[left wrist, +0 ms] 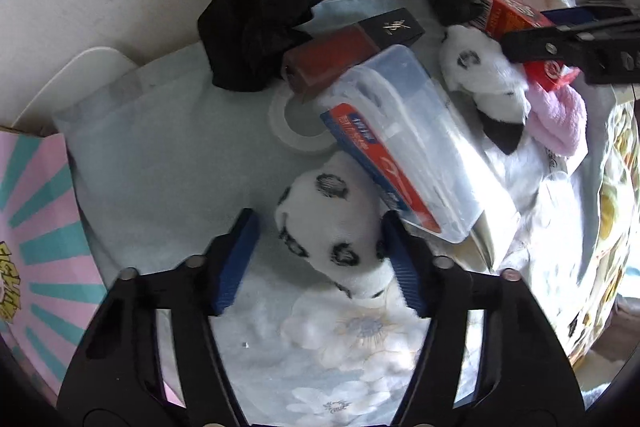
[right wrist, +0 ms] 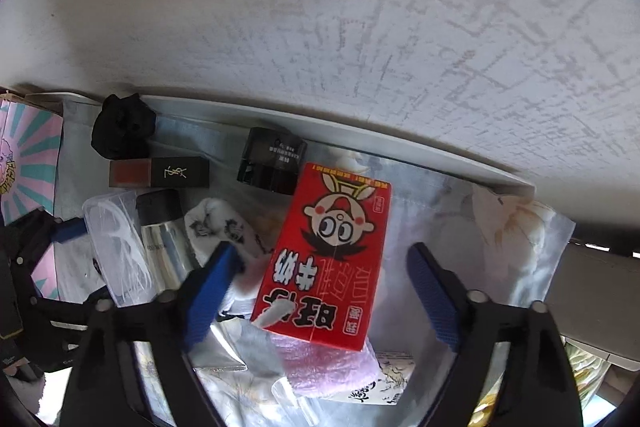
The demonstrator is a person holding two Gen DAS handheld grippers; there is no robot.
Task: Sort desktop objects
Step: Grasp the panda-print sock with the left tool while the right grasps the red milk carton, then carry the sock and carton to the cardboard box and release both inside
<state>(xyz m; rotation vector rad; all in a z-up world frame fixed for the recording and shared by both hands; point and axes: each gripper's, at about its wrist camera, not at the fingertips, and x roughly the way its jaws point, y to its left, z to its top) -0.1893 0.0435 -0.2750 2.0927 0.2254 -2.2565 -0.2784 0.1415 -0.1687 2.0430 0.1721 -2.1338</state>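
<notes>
With the left gripper bracketing the spotted sock and the right gripper astride the red milk carton, neither visibly clamped, centre each before squeezing and lifting straight off the tabletop.

My left gripper points down over a white plush sock with black spots, which sits between its blue-padded fingers, the jaws partly apart. A clear plastic box with a red-and-blue label leans on the sock, beside a dark red lipstick box and black crumpled cloth.
</notes>
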